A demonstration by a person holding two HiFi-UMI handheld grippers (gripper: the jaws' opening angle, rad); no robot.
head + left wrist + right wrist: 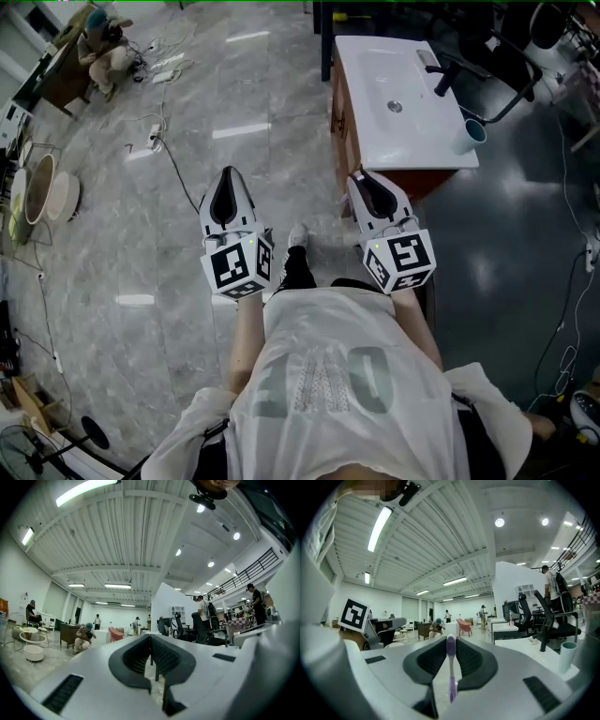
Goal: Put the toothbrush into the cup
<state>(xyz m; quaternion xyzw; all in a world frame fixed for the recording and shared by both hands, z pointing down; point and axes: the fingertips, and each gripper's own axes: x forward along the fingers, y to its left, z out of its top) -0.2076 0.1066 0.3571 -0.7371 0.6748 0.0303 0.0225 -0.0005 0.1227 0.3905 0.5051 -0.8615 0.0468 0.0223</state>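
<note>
Two handheld grippers hover beside a white sink counter (375, 127). The right gripper (361, 178) is clamped on one purple toothbrush (450, 667), pinched lengthwise between its jaws. The left gripper (228, 173) has its jaws pressed together on nothing. A single cup (466, 137) stands at the counter's front corner.

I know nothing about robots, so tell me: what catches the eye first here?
A purple toothbrush is pinched between the fingers of the right gripper. The left gripper is shut on nothing, over the floor. Ahead stands a white sink with a cup at its near right corner.
</note>
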